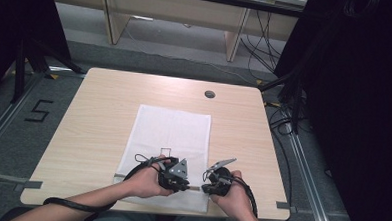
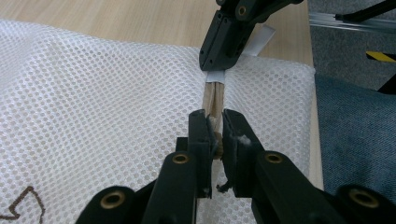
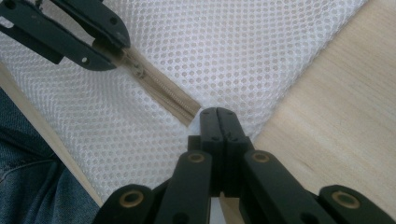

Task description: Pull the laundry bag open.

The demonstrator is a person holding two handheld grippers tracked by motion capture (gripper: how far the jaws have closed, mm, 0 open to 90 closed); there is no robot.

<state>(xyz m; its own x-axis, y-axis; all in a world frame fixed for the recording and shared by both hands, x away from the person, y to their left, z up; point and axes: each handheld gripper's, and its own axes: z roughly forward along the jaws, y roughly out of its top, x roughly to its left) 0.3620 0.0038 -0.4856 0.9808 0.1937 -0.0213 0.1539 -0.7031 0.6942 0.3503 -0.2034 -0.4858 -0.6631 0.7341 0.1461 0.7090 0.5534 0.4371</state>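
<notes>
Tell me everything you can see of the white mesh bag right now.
The white mesh bag lies flat on the wooden table, a rectangle of fine honeycomb netting reaching the near edge. A small dark outline mark sits on its mesh. Along its near end runs a beige zipper. The left gripper is shut on the zipper at its slider; the right gripper is shut on the white tab at the zipper's end.
</notes>
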